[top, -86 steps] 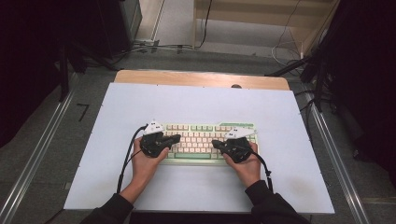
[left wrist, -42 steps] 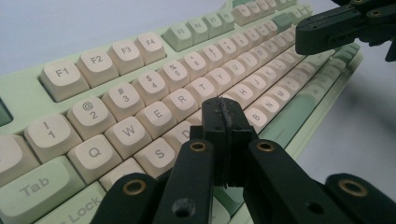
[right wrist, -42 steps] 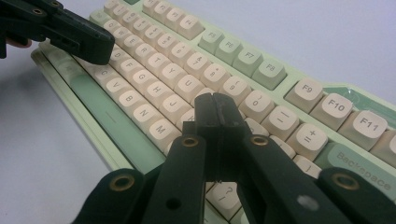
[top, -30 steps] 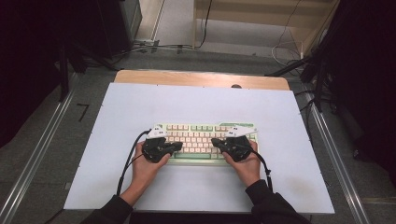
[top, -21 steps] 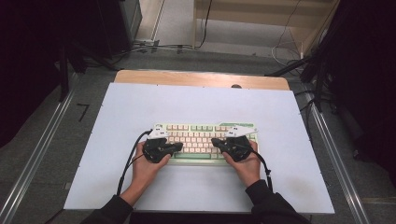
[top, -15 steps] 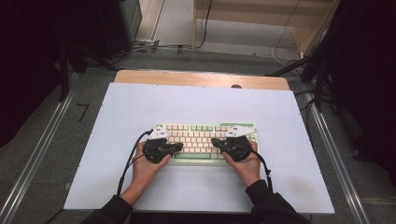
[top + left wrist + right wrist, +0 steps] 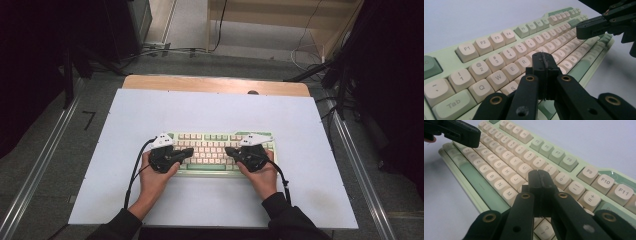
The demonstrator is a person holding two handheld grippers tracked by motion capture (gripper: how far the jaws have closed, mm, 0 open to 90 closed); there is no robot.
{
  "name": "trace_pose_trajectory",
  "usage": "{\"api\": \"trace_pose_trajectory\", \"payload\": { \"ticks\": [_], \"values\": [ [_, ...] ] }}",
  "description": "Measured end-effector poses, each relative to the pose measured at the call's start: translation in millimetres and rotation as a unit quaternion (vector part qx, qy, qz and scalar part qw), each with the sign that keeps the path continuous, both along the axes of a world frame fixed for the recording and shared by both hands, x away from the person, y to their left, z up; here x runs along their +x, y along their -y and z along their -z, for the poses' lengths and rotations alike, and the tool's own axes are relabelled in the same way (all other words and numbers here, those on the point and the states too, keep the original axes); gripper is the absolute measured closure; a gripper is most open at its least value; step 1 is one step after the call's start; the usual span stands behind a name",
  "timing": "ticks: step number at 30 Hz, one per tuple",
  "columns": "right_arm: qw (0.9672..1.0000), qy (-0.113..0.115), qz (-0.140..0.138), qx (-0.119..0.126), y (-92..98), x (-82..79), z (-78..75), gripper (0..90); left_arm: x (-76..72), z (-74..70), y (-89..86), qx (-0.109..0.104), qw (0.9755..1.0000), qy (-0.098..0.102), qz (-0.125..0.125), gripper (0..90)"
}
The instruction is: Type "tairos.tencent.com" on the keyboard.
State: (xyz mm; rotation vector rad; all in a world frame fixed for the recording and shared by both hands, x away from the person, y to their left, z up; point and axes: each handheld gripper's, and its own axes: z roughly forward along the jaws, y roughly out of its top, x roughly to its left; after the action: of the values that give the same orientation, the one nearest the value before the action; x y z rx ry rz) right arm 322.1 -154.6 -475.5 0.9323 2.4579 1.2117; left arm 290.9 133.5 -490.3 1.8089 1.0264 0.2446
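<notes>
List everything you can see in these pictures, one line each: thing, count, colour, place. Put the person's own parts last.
Keyboard: one, pale green case with cream and green keys, middle of the near half of the table.
Table: one, white top with a wooden far edge.
Cables: several, dark, on the floor beyond the table.
Left gripper: one, black, jaws shut, over the keyboard's left half.
Right gripper: one, black, jaws shut, over its right half.
Hands: two, dark sleeves, entering from the near edge.
</notes>
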Motion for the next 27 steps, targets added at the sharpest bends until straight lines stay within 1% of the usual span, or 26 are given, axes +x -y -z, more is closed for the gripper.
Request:
{"api": "trace_pose_trajectory", "payload": {
  "ticks": [9, 27],
  "values": [
    [1.0000, 0.001, -0.001, 0.001, -3.2, 3.8, -0.4, 87.6, -0.1, 0.0, 0.3, 0.001, 1.0000, -0.001, -0.001, 90.0],
    [1.0000, 0.000, 0.007, 0.000, -8.1, 12.6, 1.9, 87.6, 0.4, -0.1, -2.4, 0.000, 0.9999, 0.002, -0.010, 90.0]
  ]
}}
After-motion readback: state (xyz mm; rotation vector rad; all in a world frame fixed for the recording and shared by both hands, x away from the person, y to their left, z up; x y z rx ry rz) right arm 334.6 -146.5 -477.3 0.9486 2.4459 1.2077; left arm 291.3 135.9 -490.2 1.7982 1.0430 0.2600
